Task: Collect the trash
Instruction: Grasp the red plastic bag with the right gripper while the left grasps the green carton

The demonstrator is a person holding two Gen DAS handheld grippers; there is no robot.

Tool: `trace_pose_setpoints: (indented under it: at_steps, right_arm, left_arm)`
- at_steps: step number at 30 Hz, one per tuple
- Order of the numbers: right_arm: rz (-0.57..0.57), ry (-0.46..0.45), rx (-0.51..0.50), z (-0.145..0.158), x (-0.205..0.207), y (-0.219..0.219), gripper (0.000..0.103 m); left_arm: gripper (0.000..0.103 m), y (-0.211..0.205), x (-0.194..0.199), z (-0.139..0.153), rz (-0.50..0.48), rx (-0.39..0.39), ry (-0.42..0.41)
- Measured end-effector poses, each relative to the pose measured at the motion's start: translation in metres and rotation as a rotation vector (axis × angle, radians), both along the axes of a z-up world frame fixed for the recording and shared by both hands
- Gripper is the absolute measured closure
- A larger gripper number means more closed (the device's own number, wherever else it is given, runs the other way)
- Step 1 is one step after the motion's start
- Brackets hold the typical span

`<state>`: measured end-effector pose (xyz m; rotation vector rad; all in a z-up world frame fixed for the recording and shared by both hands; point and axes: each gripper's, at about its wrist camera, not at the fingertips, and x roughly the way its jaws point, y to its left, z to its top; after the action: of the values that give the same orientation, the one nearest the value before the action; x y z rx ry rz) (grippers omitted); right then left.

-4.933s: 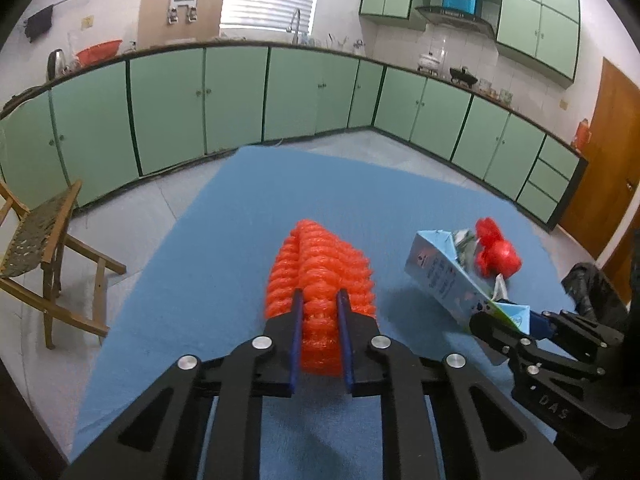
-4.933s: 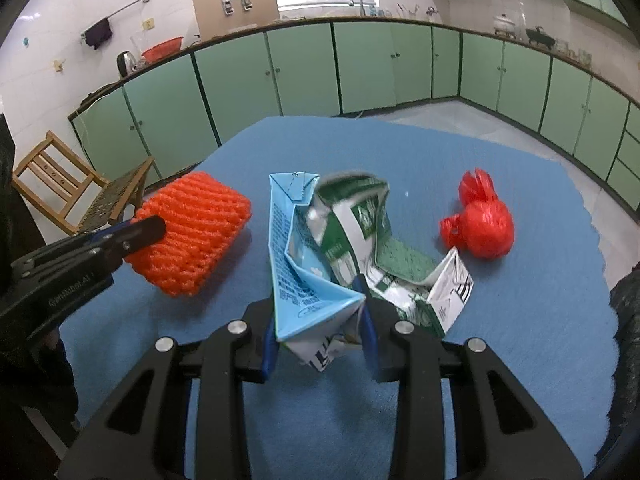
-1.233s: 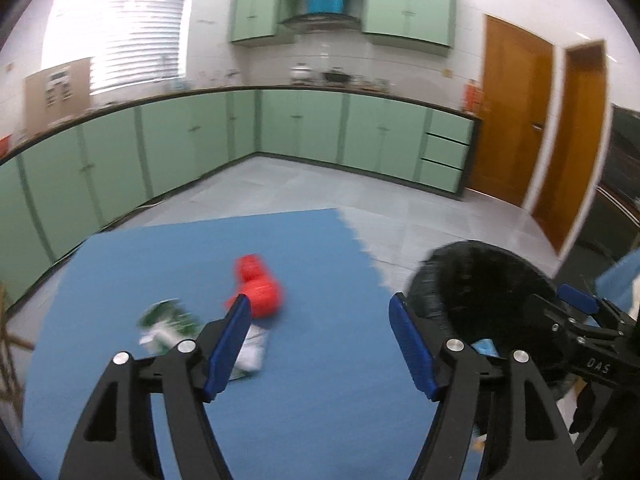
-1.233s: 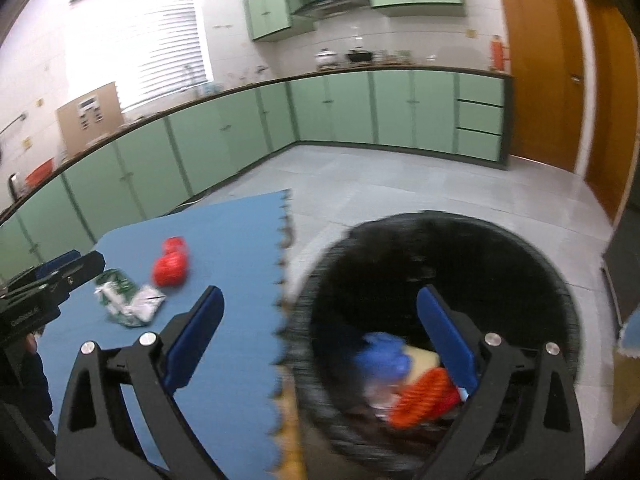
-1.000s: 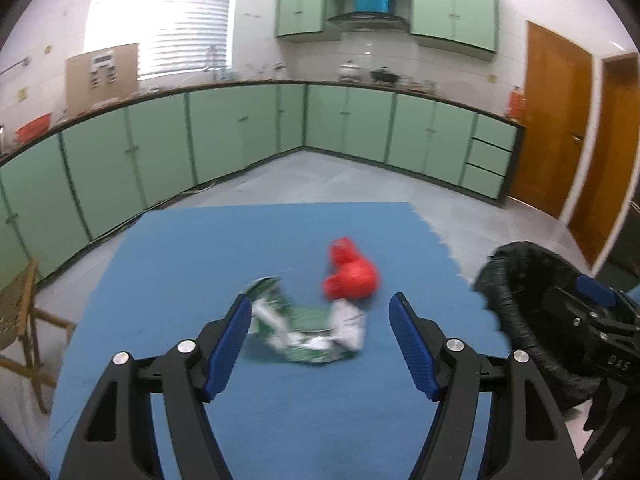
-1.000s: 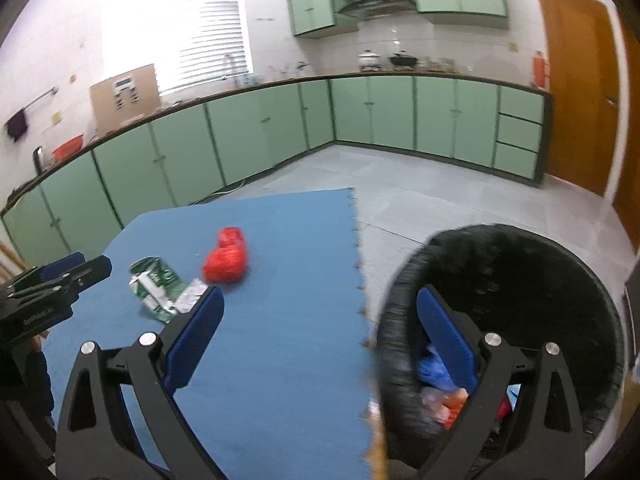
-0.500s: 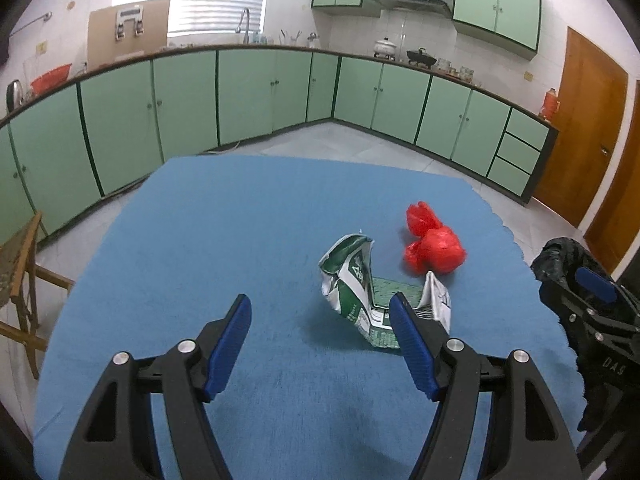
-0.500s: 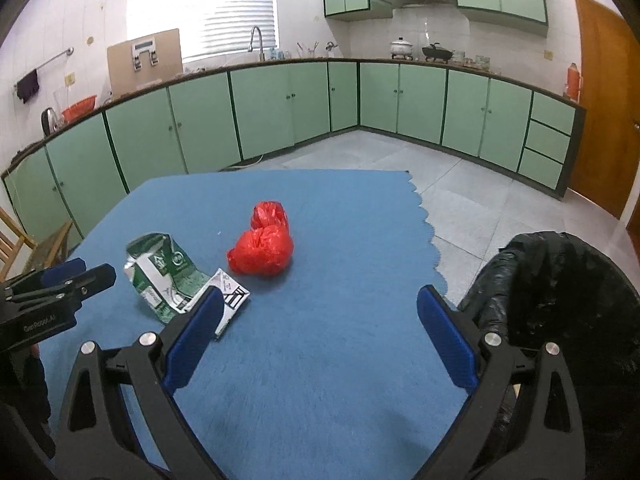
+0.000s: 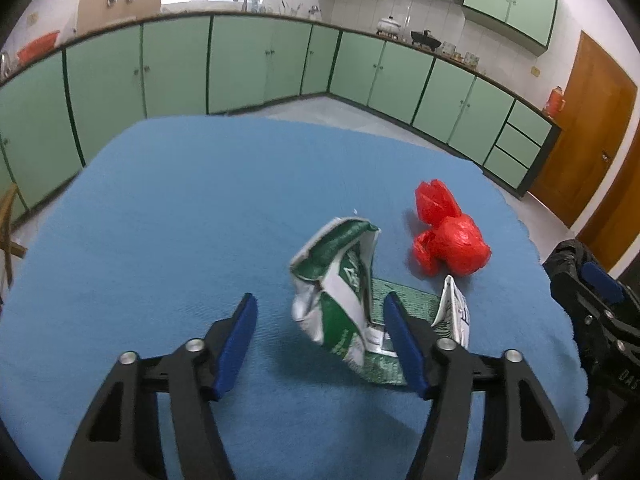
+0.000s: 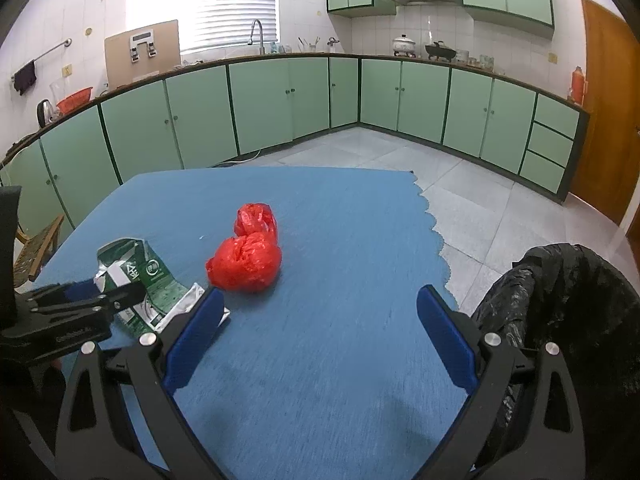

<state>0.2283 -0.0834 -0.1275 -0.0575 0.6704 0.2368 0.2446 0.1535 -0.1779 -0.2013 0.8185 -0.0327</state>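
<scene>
A crumpled green and white carton (image 9: pixel 340 280) lies on the blue mat (image 9: pixel 180 220). My left gripper (image 9: pixel 320 332) is open, its jaws on either side of the carton's near end. A red plastic bag (image 9: pixel 448 240) lies just beyond the carton to the right. In the right wrist view the red bag (image 10: pixel 246 260) sits ahead and left of my open, empty right gripper (image 10: pixel 320 332), with the carton (image 10: pixel 148 280) further left, partly behind the left gripper. A bin lined with a black bag (image 10: pixel 560 312) stands at the right, off the mat.
Green kitchen cabinets (image 10: pixel 280 104) run along the far walls. Grey tiled floor (image 10: pixel 480 208) lies beyond the mat's scalloped right edge. A wooden chair (image 10: pixel 36 248) stands at the left. A wooden door (image 9: pixel 592 128) is at the far right.
Both grippers, earlier shut on an orange net and a blue carton, now stand open and empty. They swung from the bin back to the mat; the left has closed in around the green carton.
</scene>
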Motion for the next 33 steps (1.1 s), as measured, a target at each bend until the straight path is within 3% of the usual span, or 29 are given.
trace_pose_setpoints:
  at_steps: [2, 6, 9, 16, 21, 26, 31, 33]
  right_arm:
    - [0.0, 0.002, 0.004, -0.001, 0.002, 0.0, 0.009]
    - [0.004, 0.003, 0.009, -0.002, 0.005, 0.004, 0.009]
    - [0.013, 0.002, 0.018, -0.001, 0.009, 0.009, 0.009]
    - [0.03, 0.002, 0.04, 0.002, 0.025, 0.028, 0.009]
    - [0.038, 0.011, 0.036, -0.004, 0.042, 0.049, 0.014]
    - [0.029, 0.05, 0.021, -0.014, 0.057, 0.062, 0.018]
    - [0.039, 0.103, -0.004, -0.024, 0.066, 0.068, 0.027]
    - [0.049, 0.129, -0.015, -0.027, 0.068, 0.072, 0.041]
  left_arm:
    - [0.064, -0.002, 0.005, -0.003, -0.006, -0.015, 0.023]
    - [0.084, -0.005, 0.004, 0.0, -0.013, -0.016, 0.001]
    - [0.093, -0.007, -0.001, 0.008, -0.02, -0.006, -0.033]
    - [0.095, 0.027, -0.008, 0.025, 0.065, -0.002, -0.084]
    - [0.095, 0.053, -0.001, 0.017, 0.155, 0.003, -0.069]
    - [0.095, 0.054, 0.003, 0.011, 0.169, 0.006, -0.064]
    - [0.094, 0.051, 0.006, 0.007, 0.169, 0.01, -0.055]
    - [0.094, 0.052, 0.008, 0.005, 0.172, 0.008, -0.047]
